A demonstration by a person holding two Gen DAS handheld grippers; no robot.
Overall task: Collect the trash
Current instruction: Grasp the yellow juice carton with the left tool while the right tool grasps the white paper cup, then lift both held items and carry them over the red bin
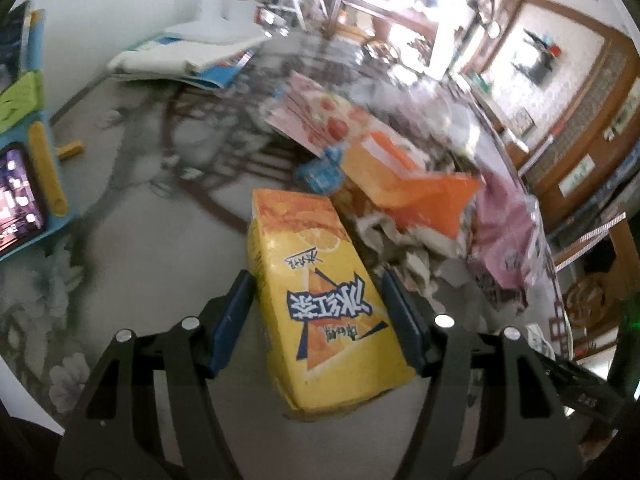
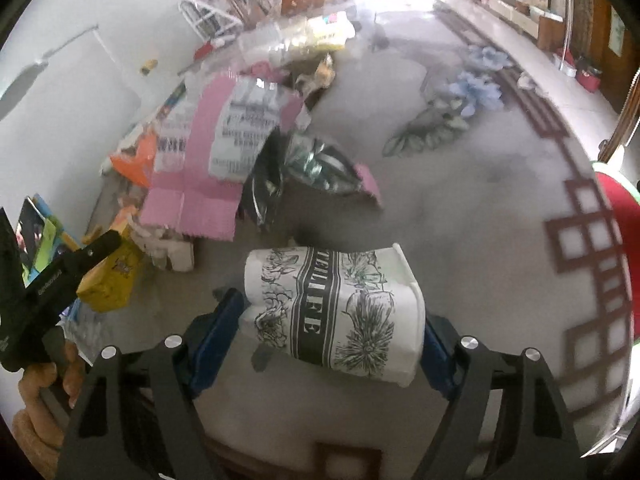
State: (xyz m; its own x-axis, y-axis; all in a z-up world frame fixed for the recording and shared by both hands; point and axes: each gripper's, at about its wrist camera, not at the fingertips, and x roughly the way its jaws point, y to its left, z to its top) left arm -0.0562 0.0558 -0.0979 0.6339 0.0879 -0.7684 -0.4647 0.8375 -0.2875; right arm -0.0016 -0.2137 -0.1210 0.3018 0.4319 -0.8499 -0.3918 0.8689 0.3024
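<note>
In the left wrist view my left gripper (image 1: pixel 318 292) is shut on a yellow-orange drink carton (image 1: pixel 320 304), held lengthwise between the blue pads above the table. In the right wrist view my right gripper (image 2: pixel 332 312) is shut on a white paper cup (image 2: pixel 340 308) with black flower print, lying sideways between the pads. The left gripper (image 2: pixel 60 276) with the carton (image 2: pixel 114 276) also shows at the left of the right wrist view. A pile of trash lies ahead: an orange wrapper (image 1: pixel 412 184), pink packets (image 2: pixel 200 160), crumpled paper (image 1: pixel 404 248) and a black foil bag (image 2: pixel 276 180).
The glass tabletop (image 2: pixel 460 208) has a flower print and a brown border. A phone on a blue stand (image 1: pixel 24 192) stands at the left. A white folded sheet (image 1: pixel 188 52) lies at the back. A red object (image 2: pixel 624 232) sits at the right edge.
</note>
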